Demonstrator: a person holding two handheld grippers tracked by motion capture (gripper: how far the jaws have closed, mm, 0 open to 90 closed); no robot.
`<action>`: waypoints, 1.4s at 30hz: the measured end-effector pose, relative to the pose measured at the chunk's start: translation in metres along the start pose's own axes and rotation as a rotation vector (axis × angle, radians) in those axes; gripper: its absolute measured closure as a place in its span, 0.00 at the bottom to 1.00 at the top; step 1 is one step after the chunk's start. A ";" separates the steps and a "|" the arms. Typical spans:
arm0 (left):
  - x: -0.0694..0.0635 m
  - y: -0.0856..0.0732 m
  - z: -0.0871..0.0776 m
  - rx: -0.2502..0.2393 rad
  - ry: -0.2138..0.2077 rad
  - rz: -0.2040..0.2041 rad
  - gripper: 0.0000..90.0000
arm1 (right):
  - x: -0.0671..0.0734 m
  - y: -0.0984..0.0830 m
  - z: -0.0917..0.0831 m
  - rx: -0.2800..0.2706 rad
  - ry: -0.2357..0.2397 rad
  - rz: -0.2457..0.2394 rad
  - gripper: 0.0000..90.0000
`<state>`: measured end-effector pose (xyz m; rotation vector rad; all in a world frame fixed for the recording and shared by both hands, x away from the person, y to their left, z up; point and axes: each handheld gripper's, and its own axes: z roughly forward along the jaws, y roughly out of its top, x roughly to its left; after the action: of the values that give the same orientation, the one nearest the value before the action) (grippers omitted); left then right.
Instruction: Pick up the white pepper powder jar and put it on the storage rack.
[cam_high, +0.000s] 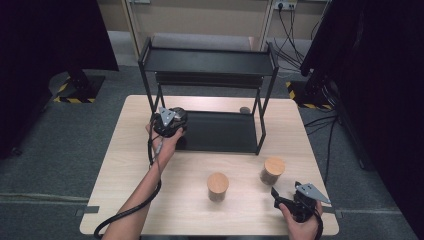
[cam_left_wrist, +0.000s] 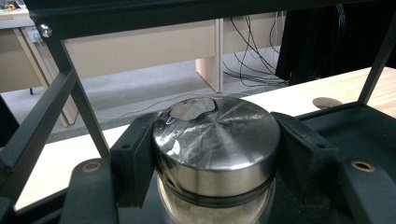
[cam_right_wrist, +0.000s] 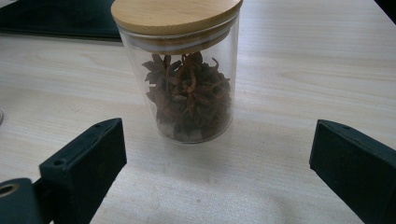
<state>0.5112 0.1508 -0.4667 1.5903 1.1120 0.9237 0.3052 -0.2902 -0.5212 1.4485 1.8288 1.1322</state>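
Note:
A glass jar with a brushed steel lid (cam_left_wrist: 217, 135) stands between the jaws of my left gripper (cam_left_wrist: 215, 154), whose pads press on the lid's two sides. In the high view this left gripper (cam_high: 176, 121) is at the left front corner of the black rack's lower shelf (cam_high: 220, 132). My right gripper (cam_high: 284, 193) rests near the table's front right edge, open. Just ahead of its spread jaws stands a glass jar of star anise with a wooden lid (cam_right_wrist: 187, 93), apart from both pads. That same star anise jar (cam_high: 272, 171) is upright on the table.
A second wooden-lidded jar (cam_high: 218, 186) stands left of the first on the wooden table (cam_high: 130, 165). The rack's upper shelf (cam_high: 207, 61) overhangs the lower one on thin black posts. A small brown disc (cam_high: 244, 110) lies on the table behind the rack.

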 end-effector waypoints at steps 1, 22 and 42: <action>0.000 0.000 0.001 0.000 0.001 -0.002 0.39 | 0.000 0.000 0.000 0.000 0.000 -0.001 0.04; -0.002 -0.005 0.013 0.013 -0.003 -0.012 0.39 | 0.000 0.000 0.000 0.001 0.002 -0.003 0.04; -0.002 -0.009 0.019 0.022 -0.009 -0.028 0.39 | 0.001 0.000 0.000 0.003 0.001 -0.007 0.04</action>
<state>0.5266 0.1451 -0.4806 1.5914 1.1385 0.8875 0.3046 -0.2891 -0.5212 1.4419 1.8356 1.1281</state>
